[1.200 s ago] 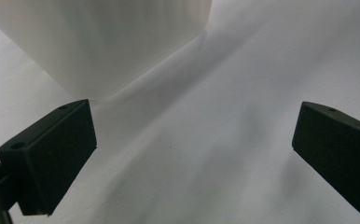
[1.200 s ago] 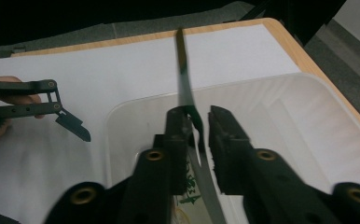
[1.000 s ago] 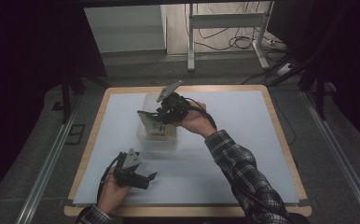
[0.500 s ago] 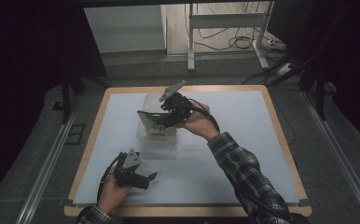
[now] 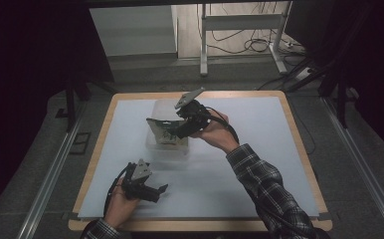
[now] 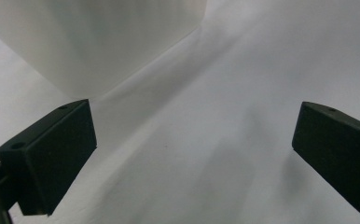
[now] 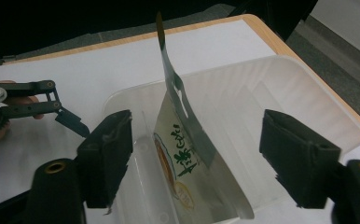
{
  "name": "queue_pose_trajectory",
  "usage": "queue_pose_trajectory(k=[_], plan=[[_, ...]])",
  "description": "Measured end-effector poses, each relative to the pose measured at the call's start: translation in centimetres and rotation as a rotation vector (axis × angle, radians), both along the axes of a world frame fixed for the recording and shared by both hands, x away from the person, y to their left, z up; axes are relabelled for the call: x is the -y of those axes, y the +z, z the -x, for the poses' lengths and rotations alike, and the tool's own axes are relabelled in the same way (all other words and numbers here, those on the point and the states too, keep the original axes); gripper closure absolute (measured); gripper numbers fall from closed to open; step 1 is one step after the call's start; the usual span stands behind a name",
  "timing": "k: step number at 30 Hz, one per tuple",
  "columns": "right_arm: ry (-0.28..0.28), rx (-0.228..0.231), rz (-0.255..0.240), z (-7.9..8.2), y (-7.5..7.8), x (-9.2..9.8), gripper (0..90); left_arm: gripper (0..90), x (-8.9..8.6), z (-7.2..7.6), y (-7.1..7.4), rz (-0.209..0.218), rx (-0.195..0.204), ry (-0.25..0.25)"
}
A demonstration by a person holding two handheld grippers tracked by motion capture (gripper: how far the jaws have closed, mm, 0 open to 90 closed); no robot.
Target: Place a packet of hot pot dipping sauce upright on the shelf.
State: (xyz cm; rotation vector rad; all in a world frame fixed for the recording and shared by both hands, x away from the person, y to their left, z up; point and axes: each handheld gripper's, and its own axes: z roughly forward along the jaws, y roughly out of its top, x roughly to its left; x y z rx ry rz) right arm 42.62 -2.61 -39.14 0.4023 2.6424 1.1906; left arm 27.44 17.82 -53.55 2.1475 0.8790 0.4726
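A translucent white tub (image 7: 308, 107) is holding a white packet (image 7: 187, 158) showing green lettering and orange rings, its black-jawed right gripper (image 7: 194, 154) at six o'clock.

High view: we look forward and down from above the near edge onto the whole table (image 5: 259, 199). Left gripper view: we sit low, very close to the white tabletop. Right gripper view: we look down at close range into the clear tub (image 7: 308, 100), which the high view (image 5: 166, 144) shares at mid-table.
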Motion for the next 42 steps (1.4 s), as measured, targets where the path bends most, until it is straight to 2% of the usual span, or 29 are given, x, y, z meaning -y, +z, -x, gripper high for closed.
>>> queue_pose_trajectory(k=[9,17,27,42], plan=[[-0.018,-0.004,-0.014,0.6,-0.3,0.8,14.3,0.0,0.0,0.0,0.1,0.001,0.006,0.003],[-0.029,-0.01,-0.031,0.7,-0.3,1.6,10.3,0.0,-0.1,0.0,0.1,0.009,0.009,0.008],[-0.057,-0.019,-0.049,1.1,-0.5,3.2,9.0,0.0,-0.2,0.1,0.3,0.036,0.004,0.011],[-0.085,0.014,-0.053,1.9,-1.0,5.0,7.4,0.0,-0.1,0.0,0.2,0.021,0.008,0.009]])
